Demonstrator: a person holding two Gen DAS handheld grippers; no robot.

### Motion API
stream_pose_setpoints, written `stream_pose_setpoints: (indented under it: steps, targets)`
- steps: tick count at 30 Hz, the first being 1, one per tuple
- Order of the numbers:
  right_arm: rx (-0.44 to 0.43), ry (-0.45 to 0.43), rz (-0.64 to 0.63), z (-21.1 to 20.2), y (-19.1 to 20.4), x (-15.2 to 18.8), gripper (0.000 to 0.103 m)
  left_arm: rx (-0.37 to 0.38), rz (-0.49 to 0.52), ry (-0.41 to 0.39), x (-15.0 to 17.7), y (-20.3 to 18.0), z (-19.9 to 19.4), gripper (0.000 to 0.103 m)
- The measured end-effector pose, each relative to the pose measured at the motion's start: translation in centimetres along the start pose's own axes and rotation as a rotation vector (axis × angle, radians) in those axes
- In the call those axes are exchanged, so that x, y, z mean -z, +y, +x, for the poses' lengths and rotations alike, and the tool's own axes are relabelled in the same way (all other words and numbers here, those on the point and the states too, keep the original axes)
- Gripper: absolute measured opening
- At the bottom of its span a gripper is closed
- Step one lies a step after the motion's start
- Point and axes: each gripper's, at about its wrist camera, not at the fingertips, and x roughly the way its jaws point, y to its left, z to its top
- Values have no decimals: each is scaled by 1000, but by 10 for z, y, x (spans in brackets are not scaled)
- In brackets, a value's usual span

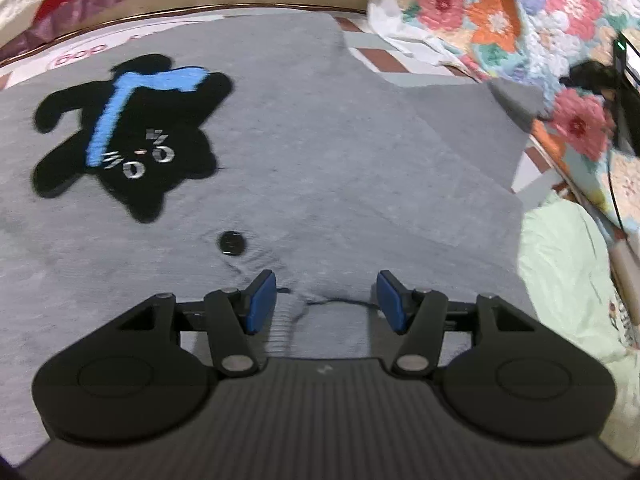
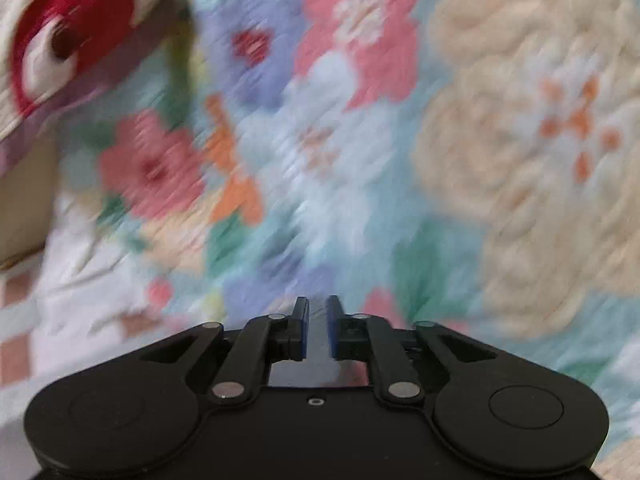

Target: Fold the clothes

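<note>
Left gripper point(image 1: 326, 300) hangs low over a grey sweater point(image 1: 320, 160), its blue pads point(image 1: 262, 302) spread wide on either side of a small puckered ridge of knit near the ribbed neckline, pinching nothing. Spread flat across a patterned bed sheet point(image 1: 384, 58), the sweater shows a black cat patch with a blue scarf point(image 1: 132, 136) and a black button point(image 1: 232, 243) just ahead of the pads; one sleeve appears to lie folded in across the body at the far right, though the fisheye view leaves that uncertain. Right gripper point(image 2: 317, 328) points away at a floral quilt point(image 2: 360, 140), its fingers drawn nearly together with only a narrow slit between them and no cloth visibly caught; motion blur smears that whole view, and the sweater does not appear in it. Judging by the pose, a pinch at the neckline seems to be in hand, and it would go best with both pads seated well down over the ridge so that the full thickness of the knit is caught. A shallow bite would likely slip off such soft, stretchy fabric, and a lift should stay low and even to avoid dragging the layers askew.
</note>
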Motion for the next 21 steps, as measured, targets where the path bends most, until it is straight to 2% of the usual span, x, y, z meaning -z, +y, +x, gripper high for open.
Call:
stream_pose_setpoints:
  steps: [1, 4, 6, 11, 14, 17, 19, 21]
  targets:
    - [-43, 18, -14, -2, 4, 6, 16, -5, -13, -6, -1, 4, -3, 55]
    - [-212, 58, -73, -18, 36, 22, 30, -32, -40, -32, -6, 20, -19, 55]
    - [-329, 86, -110, -32, 64, 33, 40, -89, -69, -38, -7, 35, -33, 57]
    - [-703, 232, -145, -82, 132, 79, 46, -167, -262, -18, 22, 81, -75, 58]
    - [-836, 331, -148, -114, 150, 120, 46, -201, -388, 11, 44, 107, -98, 58]
    - [-939, 453, -146, -145, 161, 159, 46, -208, -502, 126, 73, 116, -108, 58]
    - [-992, 509, -176, -162, 165, 176, 48, -156, -542, 150, 89, 109, -115, 58]
    - [-1025, 561, -236, -183, 169, 195, 55, -78, -580, 163, 102, 100, -117, 62]
